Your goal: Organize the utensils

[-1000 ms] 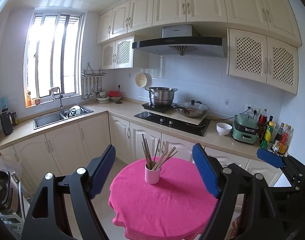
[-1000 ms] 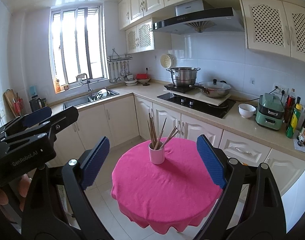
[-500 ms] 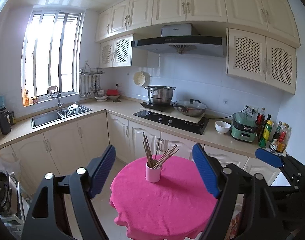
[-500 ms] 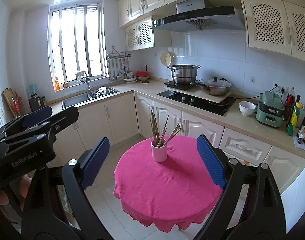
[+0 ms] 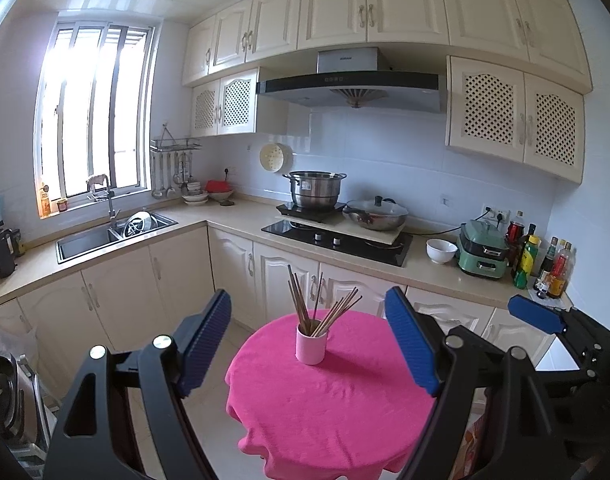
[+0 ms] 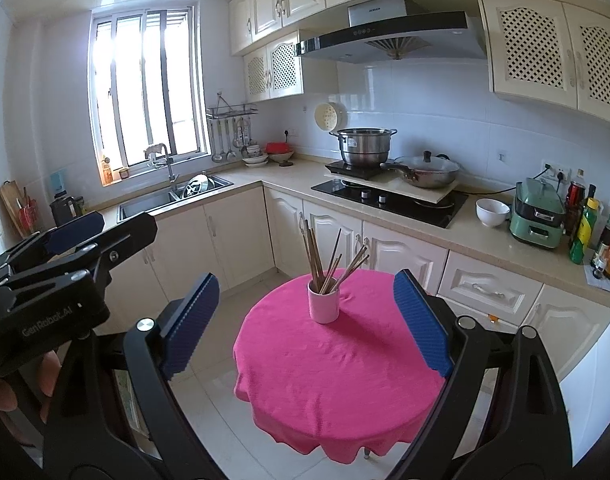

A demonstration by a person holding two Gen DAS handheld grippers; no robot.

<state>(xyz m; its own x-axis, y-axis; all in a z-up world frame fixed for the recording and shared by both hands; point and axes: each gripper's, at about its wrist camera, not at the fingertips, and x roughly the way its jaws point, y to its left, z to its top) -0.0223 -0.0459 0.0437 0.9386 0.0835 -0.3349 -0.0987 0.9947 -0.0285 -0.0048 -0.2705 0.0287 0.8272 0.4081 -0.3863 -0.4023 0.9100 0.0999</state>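
A pale pink cup (image 5: 311, 347) holding several wooden chopsticks (image 5: 305, 304) stands upright on a round table under a pink cloth (image 5: 329, 408). It also shows in the right wrist view (image 6: 323, 304), with the chopsticks (image 6: 320, 258) fanned out and the cloth (image 6: 337, 376) beneath. My left gripper (image 5: 309, 340) is open and empty, held back from and above the table. My right gripper (image 6: 305, 320) is open and empty, likewise short of the cup. The left gripper's body (image 6: 49, 272) shows at the left of the right wrist view.
An L-shaped kitchen counter (image 5: 233, 220) runs behind the table, with a sink (image 5: 105, 236), a hob (image 5: 337, 240) bearing a steel pot (image 5: 315, 190) and a lidded pan (image 5: 375, 214), a white bowl (image 5: 441, 250), a green appliance (image 5: 483, 254) and bottles (image 5: 545, 264). Tiled floor (image 6: 221, 400) surrounds the table.
Both views have drifted slightly; the table and cup sit a little lower and nearer the centre between the fingers. Both grippers stay open and empty.
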